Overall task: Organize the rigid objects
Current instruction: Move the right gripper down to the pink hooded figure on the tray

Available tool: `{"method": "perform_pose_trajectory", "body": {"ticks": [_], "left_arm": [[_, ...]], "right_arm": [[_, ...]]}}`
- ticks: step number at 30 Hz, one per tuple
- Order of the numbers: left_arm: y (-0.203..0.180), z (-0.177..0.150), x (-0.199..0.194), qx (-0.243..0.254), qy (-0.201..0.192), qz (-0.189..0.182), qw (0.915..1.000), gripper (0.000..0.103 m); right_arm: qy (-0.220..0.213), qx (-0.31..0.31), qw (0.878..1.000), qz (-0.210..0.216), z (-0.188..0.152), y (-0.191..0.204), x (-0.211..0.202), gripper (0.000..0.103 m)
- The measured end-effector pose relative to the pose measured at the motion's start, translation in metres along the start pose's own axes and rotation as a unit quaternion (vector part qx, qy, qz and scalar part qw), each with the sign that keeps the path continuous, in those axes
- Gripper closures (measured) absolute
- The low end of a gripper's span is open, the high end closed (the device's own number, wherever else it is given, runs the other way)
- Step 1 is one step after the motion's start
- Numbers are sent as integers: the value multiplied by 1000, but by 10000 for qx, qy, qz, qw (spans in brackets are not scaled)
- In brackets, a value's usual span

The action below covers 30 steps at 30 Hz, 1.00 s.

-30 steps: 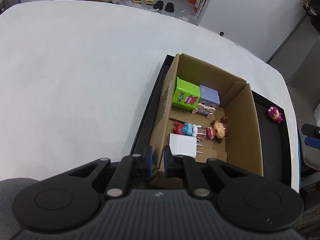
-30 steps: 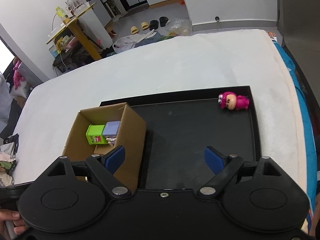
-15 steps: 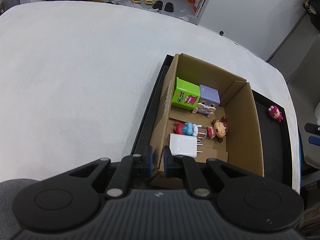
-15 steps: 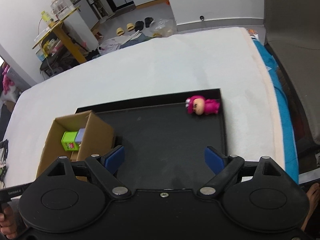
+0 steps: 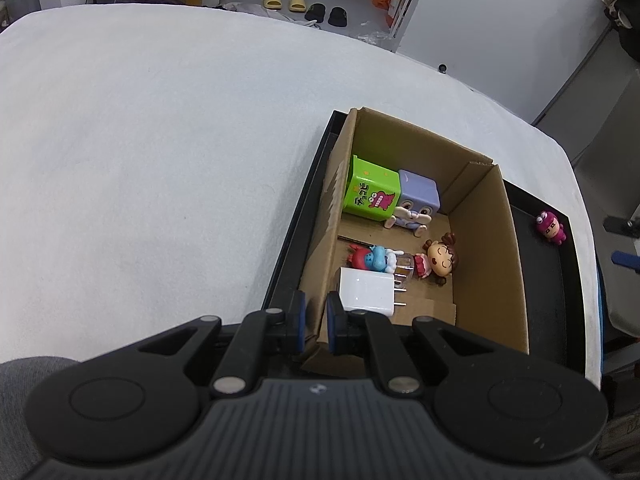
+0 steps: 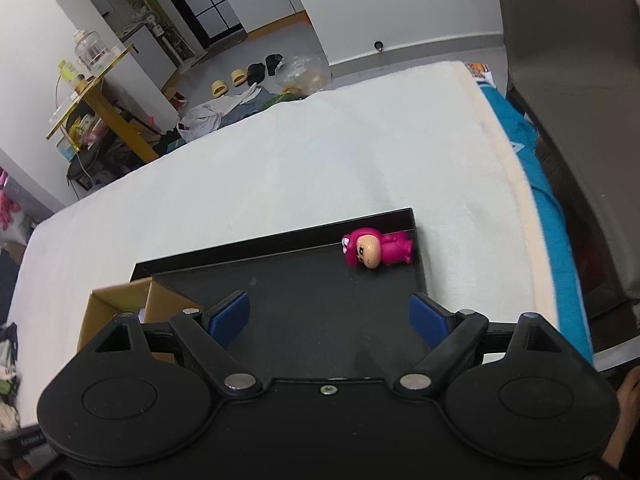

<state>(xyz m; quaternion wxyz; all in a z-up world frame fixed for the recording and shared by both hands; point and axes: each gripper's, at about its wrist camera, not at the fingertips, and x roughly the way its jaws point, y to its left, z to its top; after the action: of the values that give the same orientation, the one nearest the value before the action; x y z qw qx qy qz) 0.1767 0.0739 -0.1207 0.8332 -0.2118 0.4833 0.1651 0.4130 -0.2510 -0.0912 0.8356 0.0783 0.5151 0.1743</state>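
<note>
While the left gripper [image 5: 316,317] is pinching the brown cardboard box [image 5: 516,280] wall, holding five sorted items, the right gripper [image 6: 329,318] is hanging wide open and empty, with the last pink plastic figurine [image 6: 378,249] lying ahead of its fingertips on the black tray [image 6: 304,308].

Five figurines [image 5: 551,227], one green cube [image 5: 372,193], one charger [image 5: 367,291], one box [image 5: 484,240].

You get even, soft indoor light in both views, with no hard shadows on the white surface [image 5: 160,152]. The black tray [image 6: 304,312] reads dark and flat, with a faint sheen. Fisheye distortion bends the surface's edges and the walls toward the frame borders. The centre is sharp in both views; the far room in the right wrist view looks slightly soft and washed out.
</note>
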Motion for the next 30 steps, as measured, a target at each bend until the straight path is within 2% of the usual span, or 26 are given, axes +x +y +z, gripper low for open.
{"method": "perform_pose_trajectory", "body": {"ticks": [7, 12, 17, 23, 26, 30], "left_arm": [[1, -1, 0, 49, -13, 28, 10000, 94], [1, -1, 0, 41, -19, 33, 10000, 94], [1, 1, 0, 9, 2, 31, 10000, 94], [6, 0, 1, -77, -21, -57, 10000, 94], [5, -1, 1, -49, -30, -58, 10000, 94], [2, 0, 1, -20, -15, -16, 10000, 94]], "right_arm": [[94, 216, 9996, 120, 11, -4, 22, 18], [192, 34, 9998, 16, 12, -2, 39, 23], [84, -68, 9998, -171, 14, -2, 52, 23], [-124, -474, 9969, -616, 11, 0, 64, 24], [-108, -502, 9971, -569, 12, -3, 69, 24], [-115, -669, 9947, -768, 13, -6, 77, 27]]}}
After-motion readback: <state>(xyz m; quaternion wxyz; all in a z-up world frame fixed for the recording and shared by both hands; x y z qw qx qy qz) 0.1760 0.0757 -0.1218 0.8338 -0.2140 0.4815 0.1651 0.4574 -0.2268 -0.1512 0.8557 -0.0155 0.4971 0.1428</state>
